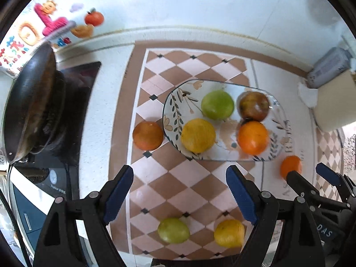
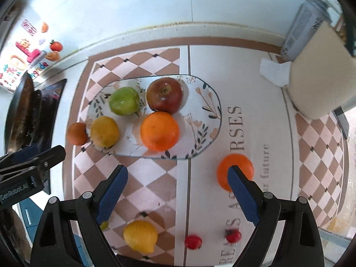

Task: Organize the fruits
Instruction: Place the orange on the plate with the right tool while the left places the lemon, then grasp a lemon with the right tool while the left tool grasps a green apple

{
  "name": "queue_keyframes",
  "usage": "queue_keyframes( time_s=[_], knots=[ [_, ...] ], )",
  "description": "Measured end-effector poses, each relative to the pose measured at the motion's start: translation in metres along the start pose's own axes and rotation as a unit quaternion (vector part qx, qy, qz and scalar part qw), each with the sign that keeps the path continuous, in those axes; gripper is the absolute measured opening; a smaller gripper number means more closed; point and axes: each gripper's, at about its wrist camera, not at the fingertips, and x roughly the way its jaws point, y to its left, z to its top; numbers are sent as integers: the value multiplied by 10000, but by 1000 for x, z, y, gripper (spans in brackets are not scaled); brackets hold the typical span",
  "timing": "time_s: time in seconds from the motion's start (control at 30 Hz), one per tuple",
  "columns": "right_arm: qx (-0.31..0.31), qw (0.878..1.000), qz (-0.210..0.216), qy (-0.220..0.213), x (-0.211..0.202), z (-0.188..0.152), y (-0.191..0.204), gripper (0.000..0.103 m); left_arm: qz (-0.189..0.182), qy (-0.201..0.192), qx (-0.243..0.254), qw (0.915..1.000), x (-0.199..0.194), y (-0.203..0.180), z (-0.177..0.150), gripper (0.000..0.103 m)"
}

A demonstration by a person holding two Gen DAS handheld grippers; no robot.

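Both the left gripper and right gripper hang spread and empty above the glass plate. It already groups four fruits (apple, green apple, lemon, orange); a loose orange lies just beside its rim, probably next.

1. Left wrist view: looks steeply down between its own fingers onto the counter, from well above.
2. Right wrist view: same steep downward aim, placed further right.
3. Shared: the plate of fruit, the wok, the wall.
4. Each view catches the other gripper at its edge.
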Motion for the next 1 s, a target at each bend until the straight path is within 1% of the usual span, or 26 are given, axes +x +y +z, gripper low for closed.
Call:
queue_keyframes(
  time_s=[0.2,0.23,0.37,0.47,0.63,0.83,1.0],
  knots=[
    [83,9994,92,-327,-49,-26,6,93,-60,-453,181,9988,-53,1,-31,85],
    [107,9993,95,-345,-56,-29,6,93,-77,-492,190,9986,-53,1,-33,85],
    [155,9983,156,-536,-88,-43,7,93,-120,-719,275,9970,-80,0,-47,85],
    [133,9973,155,-702,-112,-53,9,93,-180,-845,327,9957,-98,-1,-58,85],
    [100,9954,201,-935,-148,-70,15,93,-247,-943,326,9947,-119,1,-72,85],
    [105,9941,169,-1062,-172,-81,19,93,-330,-1111,287,9928,-142,3,-86,85],
    [126,9933,175,-1132,-184,-86,18,93,-327,-1245,290,9912,-154,5,-90,85]
  ],
)
